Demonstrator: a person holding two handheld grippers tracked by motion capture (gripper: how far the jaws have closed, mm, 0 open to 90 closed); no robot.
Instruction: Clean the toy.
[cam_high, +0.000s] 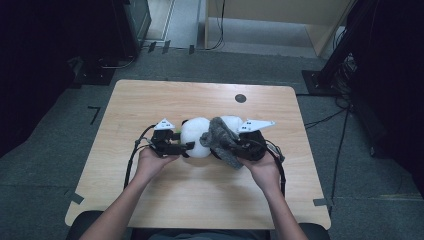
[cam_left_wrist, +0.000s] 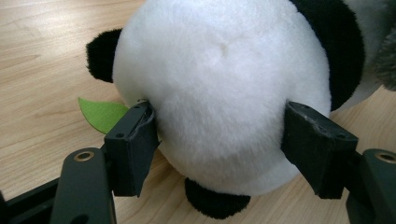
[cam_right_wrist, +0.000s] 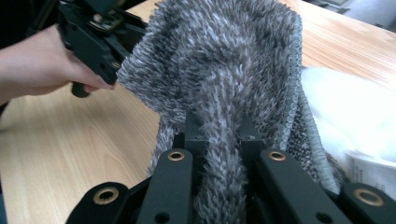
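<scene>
A plush panda (cam_high: 196, 136) with a round white head and black ears lies mid-table. My left gripper (cam_high: 182, 146) grips it: in the left gripper view the jaws press into the white fur (cam_left_wrist: 219, 84) from both sides, and a green felt leaf (cam_left_wrist: 100, 114) pokes out by the left jaw. A shaggy grey cloth (cam_high: 220, 137) is draped over the panda's right side. My right gripper (cam_high: 232, 145) is shut on a fold of that cloth (cam_right_wrist: 224, 60). In the right gripper view the left gripper (cam_right_wrist: 93, 37) and its hand (cam_right_wrist: 32, 60) show beyond the cloth.
The wooden table (cam_high: 150, 100) carries a small black disc (cam_high: 240, 98) near its far edge. Grey floor surrounds it, with dark equipment and cables at both sides. A white tag (cam_right_wrist: 373, 168) lies by the panda's white fur (cam_right_wrist: 341, 107).
</scene>
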